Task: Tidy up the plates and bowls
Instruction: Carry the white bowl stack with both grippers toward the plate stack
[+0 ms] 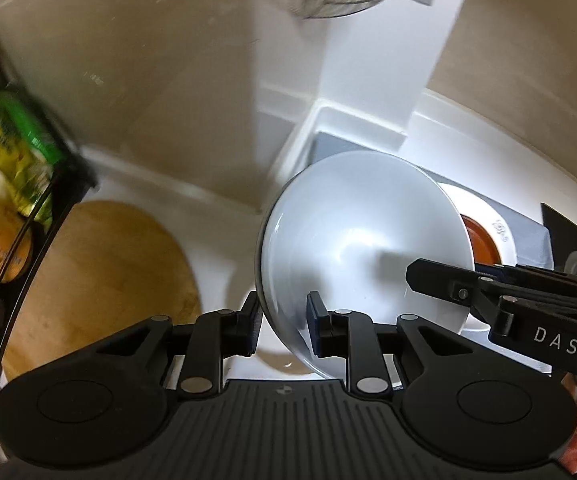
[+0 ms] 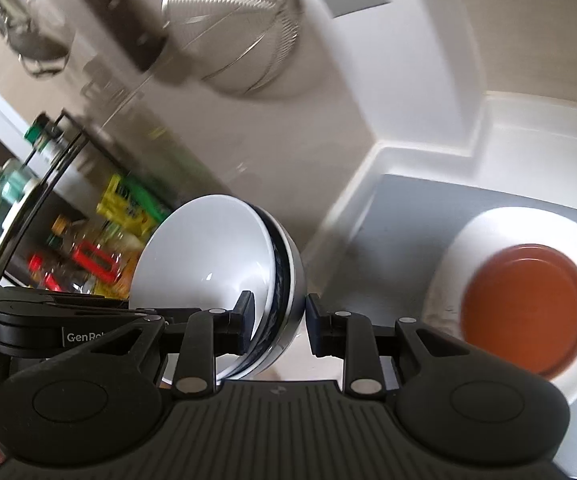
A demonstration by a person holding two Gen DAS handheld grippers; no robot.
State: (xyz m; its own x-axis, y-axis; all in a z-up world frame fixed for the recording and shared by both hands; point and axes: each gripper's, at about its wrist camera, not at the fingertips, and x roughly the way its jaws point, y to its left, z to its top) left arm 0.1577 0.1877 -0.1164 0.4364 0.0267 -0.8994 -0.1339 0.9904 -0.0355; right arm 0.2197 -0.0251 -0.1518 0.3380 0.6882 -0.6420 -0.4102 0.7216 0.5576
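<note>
A stack of white bowls with a dark blue outer pattern is held tilted in the air between both grippers. My left gripper is shut on the stack's near rim. My right gripper straddles the opposite rim of the bowls, one finger inside and one outside; it also shows in the left wrist view. A white plate with an orange-brown plate on it lies on a grey mat to the right.
A round wooden board lies on the white counter at the left. A black wire rack holds jars and packets. A metal mesh strainer hangs on the wall above. The grey mat sits in the counter corner.
</note>
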